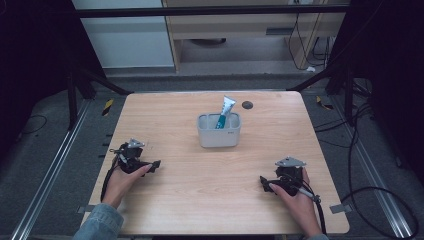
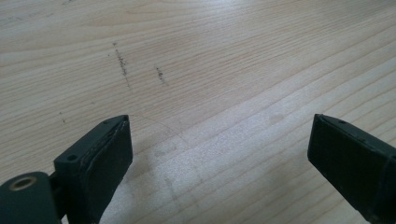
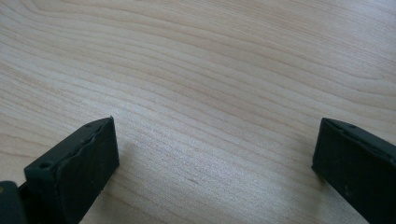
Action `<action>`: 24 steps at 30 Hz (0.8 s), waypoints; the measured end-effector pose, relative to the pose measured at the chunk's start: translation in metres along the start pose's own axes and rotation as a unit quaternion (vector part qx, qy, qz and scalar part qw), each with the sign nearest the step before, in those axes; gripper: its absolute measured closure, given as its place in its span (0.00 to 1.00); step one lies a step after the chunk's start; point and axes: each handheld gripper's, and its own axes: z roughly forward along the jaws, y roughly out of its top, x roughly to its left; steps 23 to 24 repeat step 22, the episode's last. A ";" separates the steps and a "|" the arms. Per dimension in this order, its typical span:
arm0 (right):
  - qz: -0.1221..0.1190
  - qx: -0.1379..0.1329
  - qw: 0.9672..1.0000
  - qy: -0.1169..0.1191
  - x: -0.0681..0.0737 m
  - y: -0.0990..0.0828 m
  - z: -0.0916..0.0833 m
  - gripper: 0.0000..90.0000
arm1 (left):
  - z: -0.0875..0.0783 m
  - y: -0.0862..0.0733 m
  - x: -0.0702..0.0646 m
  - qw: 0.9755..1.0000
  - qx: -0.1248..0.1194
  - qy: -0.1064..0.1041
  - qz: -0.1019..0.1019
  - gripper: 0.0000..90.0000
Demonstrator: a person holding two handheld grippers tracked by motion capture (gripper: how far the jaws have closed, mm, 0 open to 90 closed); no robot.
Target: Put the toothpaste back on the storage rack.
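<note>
While the gripper views show bare wood between wide-apart jaws, the high view shows the left gripper (image 1: 156,165) and right gripper (image 1: 262,182) near the worktop's (image 1: 165,200) front edge, well apart from the tube (image 1: 226,111) upright in the tub (image 1: 219,136).

I see 2 black grippers: my left gripper (image 1: 156,164) and right gripper (image 1: 262,181) each carry a grey three-cornered plate on top and trail a black cable. In the gripper views, each has 2 blocky black jaws with flat pads and small screw holes; a brass-ringed hole sits on the left one. A denim sleeve (image 1: 100,223) covers my left forearm.
</note>
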 end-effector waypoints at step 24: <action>0.000 0.000 1.000 0.000 0.000 0.000 0.000 0.01 | 0.017 -0.010 0.007 0.999 -0.024 0.010 0.023 0.00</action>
